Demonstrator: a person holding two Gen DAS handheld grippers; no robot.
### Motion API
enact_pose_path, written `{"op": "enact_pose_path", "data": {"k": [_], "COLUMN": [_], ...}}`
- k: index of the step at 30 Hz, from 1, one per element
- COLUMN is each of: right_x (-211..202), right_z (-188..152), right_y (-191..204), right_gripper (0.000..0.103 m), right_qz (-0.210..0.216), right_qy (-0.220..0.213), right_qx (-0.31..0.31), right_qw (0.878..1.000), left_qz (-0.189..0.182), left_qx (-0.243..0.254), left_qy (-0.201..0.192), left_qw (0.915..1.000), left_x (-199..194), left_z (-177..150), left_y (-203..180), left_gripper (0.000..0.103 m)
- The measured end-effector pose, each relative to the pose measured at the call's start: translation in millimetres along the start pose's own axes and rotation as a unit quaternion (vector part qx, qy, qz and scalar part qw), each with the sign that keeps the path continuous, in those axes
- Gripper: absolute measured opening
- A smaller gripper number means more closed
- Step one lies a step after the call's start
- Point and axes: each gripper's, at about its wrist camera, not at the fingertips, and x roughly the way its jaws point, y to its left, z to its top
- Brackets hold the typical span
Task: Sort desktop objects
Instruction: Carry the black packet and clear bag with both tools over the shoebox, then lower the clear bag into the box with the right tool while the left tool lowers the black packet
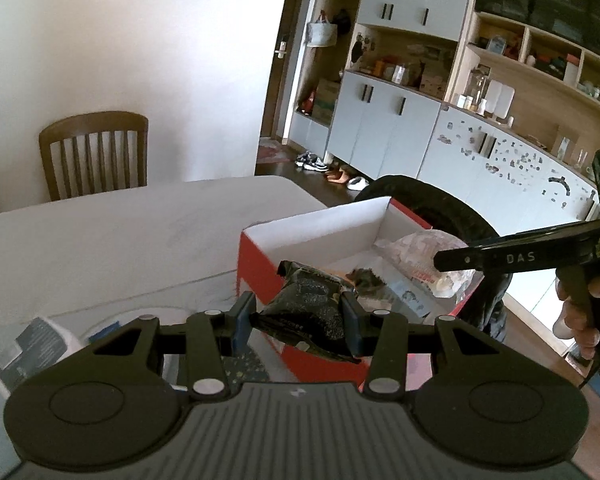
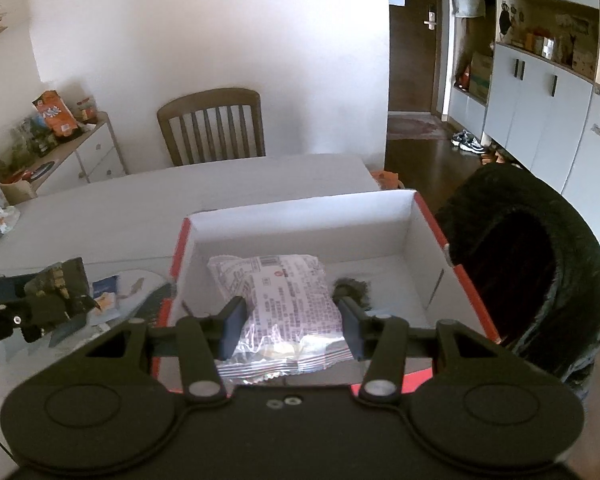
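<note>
Left tongs [image 1: 296,318] pinch the dark packet [image 1: 308,312] at the red box [image 2: 308,216] rim; right tongs [image 2: 292,326] clamp the pale packet [image 2: 276,300] over it (both soft, light, crinkly — mid-body grip suits).

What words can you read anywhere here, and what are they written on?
"DAS": white letters on the right gripper, seen from the left wrist.
Pale snack packet: rows of print, too blurred to read.
Black packet: faint marks, unreadable.
Orange bag on the side cabinet: too small.
</note>
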Motion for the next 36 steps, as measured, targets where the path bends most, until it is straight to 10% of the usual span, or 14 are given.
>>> {"op": "enact_pose_path", "data": {"k": [36], "right_x": [102.7], "right_z": [8.6], "right_y": [-60.0], "right_gripper": [0.05], "right_qz": [-0.042], "right_qy": [0.063], "right_qx": [-0.017], "right_qw": [0.997], "left_qz": [-0.046], "left_qx": [0.11], "left_qy": [0.138], "left_qw": [0.9832], "left_x": [149.7], "left_z": [19.6], "left_y": [-75.6], "left_gripper": [0.044]}}
